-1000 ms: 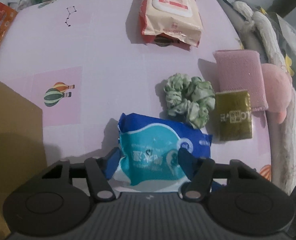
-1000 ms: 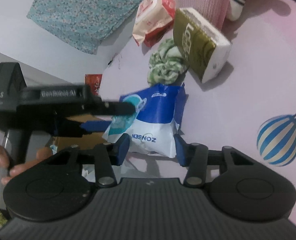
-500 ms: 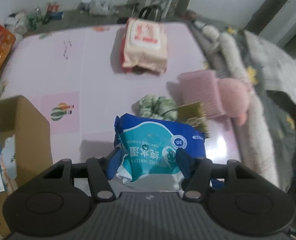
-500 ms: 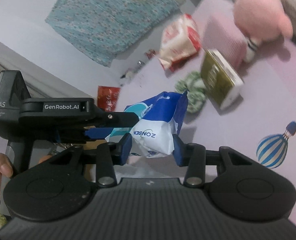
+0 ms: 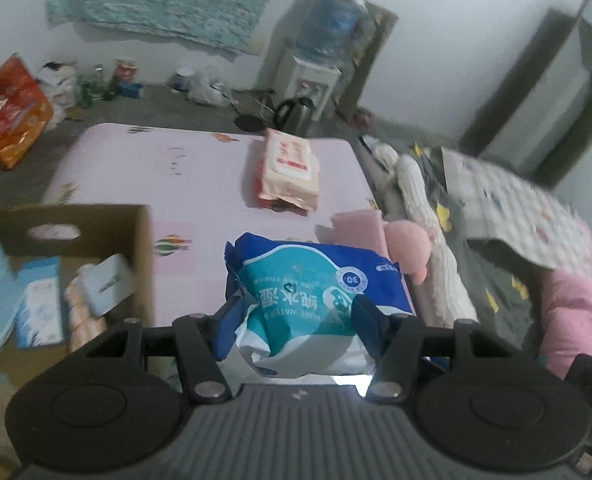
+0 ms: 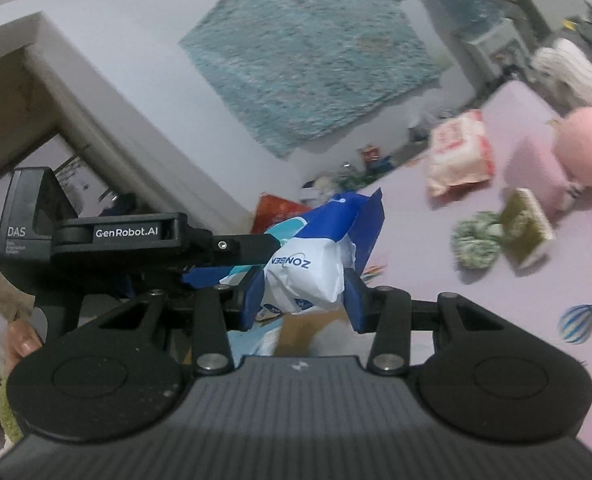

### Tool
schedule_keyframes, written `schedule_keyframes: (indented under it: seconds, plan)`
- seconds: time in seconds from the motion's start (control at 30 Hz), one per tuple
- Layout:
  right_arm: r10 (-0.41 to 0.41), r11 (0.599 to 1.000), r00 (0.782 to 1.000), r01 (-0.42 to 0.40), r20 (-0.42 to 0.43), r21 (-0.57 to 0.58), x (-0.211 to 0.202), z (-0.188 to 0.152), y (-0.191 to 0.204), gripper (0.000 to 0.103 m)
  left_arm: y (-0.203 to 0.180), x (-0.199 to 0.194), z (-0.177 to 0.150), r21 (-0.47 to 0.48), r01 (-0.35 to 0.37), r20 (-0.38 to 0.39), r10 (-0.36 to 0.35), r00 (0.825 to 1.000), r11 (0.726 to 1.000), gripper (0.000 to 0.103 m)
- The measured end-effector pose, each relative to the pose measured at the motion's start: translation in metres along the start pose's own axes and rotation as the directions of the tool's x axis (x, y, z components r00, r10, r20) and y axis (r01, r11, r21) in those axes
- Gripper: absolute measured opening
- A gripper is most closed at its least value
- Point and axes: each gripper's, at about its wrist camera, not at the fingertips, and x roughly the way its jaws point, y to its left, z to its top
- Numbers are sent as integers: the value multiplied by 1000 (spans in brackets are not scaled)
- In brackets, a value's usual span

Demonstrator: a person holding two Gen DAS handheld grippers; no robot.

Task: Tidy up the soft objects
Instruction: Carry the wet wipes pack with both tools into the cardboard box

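Observation:
A blue and teal wet-wipes pack (image 5: pixel 308 280) hangs in the air above the pink mat (image 5: pixel 183 184). My left gripper (image 5: pixel 296 320) is shut on its near end, both blue pads pressing its sides. In the right wrist view my right gripper (image 6: pixel 304 300) is shut on the white end of the same pack (image 6: pixel 320 256), while the left gripper's body (image 6: pixel 135 240) reaches in from the left. An open cardboard box (image 5: pixel 139 248) stands at the left of the mat, with several packets inside.
On the mat lie a red-and-cream wipes pack (image 5: pixel 291 168), a green scrunchie (image 6: pixel 476 244), an olive tissue pack (image 6: pixel 526 228) and a pink towel (image 5: pixel 360 228). A pink plush (image 5: pixel 412 248) sits at the mat's right edge beside bedding. A hand (image 6: pixel 19 344) holds the left gripper.
Both grippers have lifted the blue pack off the mat and carried it up and leftward. The box and the room's far wall have come into view.

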Motion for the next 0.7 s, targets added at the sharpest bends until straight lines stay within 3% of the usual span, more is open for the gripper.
schedule_keyframes:
  seconds: [0.17, 0.33, 0.47, 0.7]
  plan:
    - [83, 996, 993, -86, -87, -32, 16, -9, 37, 41, 46, -44, -25, -102, -17, 57, 22, 998, 995, 59]
    - [149, 985, 958, -166, -243, -49, 56, -26, 70, 41, 108, -71, -56, -238, -40, 79, 60, 995, 970, 59]
    - [167, 981, 904, -192, -394, -26, 99, -40, 85, 41, 160, -74, -82, -349, -34, 73, 63, 995, 936, 59]
    - [84, 983, 781, -167, -619, -77, 179, -63, 110, 41, 224, -58, -124, -487, -26, 39, 51, 998, 873, 59]
